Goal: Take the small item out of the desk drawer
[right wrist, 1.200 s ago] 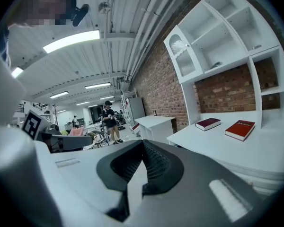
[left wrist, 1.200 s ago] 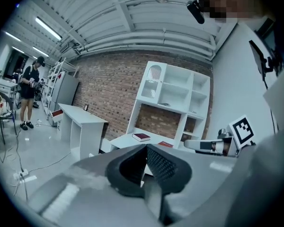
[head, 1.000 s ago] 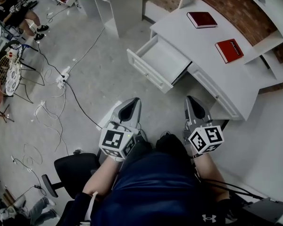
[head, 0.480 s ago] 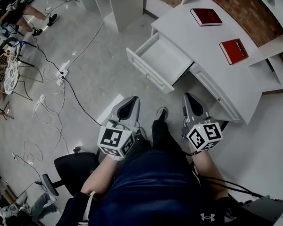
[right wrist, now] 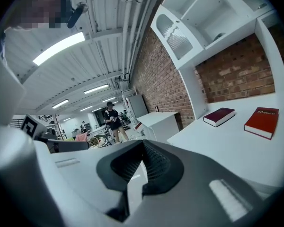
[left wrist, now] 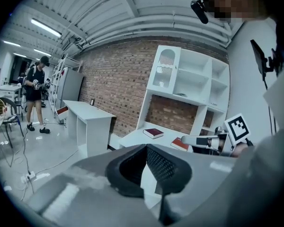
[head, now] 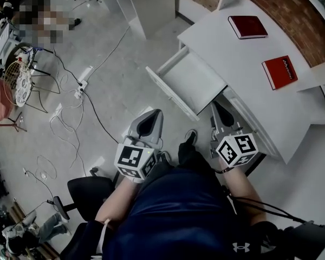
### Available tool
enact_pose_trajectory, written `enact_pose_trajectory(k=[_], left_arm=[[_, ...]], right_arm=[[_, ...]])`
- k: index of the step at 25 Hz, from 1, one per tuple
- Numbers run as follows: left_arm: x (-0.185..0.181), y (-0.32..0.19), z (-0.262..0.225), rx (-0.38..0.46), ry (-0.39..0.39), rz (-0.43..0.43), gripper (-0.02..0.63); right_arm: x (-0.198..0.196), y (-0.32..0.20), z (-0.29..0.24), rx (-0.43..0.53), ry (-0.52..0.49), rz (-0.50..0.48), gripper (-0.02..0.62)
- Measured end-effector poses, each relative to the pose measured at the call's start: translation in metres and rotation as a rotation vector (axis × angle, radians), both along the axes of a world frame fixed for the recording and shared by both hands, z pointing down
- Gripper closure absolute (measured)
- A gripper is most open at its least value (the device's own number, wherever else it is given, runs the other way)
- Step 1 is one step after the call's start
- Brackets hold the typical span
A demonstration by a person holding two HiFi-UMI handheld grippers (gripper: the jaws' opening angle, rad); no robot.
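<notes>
The left gripper (head: 149, 118) was held short of the drawer (head: 169, 92), on the near side of its front panel. Its fingers were together and held nothing. The drawer stood pulled out of the desk (head: 227, 53). The right gripper (head: 219, 110) was just right of the drawer's near corner, fingers likewise closed and empty.

Judgement: one gripper should part its fingers before entering the drawer from above, keeping clear of the front panel.

The small item could not be made out. The drawer's visible floor looked bare, and its rear part lay hidden under the desk top. Two red books (head: 247, 26) lay beyond the drawer.
</notes>
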State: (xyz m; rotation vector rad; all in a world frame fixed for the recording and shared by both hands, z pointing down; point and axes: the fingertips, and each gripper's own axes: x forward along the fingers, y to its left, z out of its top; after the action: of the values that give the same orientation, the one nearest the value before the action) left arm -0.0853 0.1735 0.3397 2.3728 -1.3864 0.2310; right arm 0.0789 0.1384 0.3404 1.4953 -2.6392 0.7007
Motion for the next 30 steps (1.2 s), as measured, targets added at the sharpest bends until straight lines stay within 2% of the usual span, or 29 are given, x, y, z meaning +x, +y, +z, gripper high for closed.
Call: enact_pose_trajectory(k=[6,12,19,25,30], left_arm=[[0.025,-0.026,0.000,-0.011,-0.025,-0.017,0.601],[0.033,-0.047,0.004,-0.029,-0.025,-0.048,0.601],[0.031,-0.066,0.022,-0.073,-0.001,-0.054,0.601],[0.026,-0.099,0.039,-0.098,0.022,-0.001,0.601],[0.029,-0.133,0.044,-0.115,0.037,0.111,0.601]], right_arm=[[0.014,-0.032,0.016,-0.041,-0.024,-0.049,0.592],[0.015,-0.050,0.037,-0.101,-0.005,-0.113,0.592],[0.012,-0.062,0.063,-0.158,0.033,-0.123,0.592],[0.000,-0.081,0.097,-0.228,0.087,-0.126,0.577],[-0.010,-0.097,0.119,-0.308,0.095,-0.083,0.566]])
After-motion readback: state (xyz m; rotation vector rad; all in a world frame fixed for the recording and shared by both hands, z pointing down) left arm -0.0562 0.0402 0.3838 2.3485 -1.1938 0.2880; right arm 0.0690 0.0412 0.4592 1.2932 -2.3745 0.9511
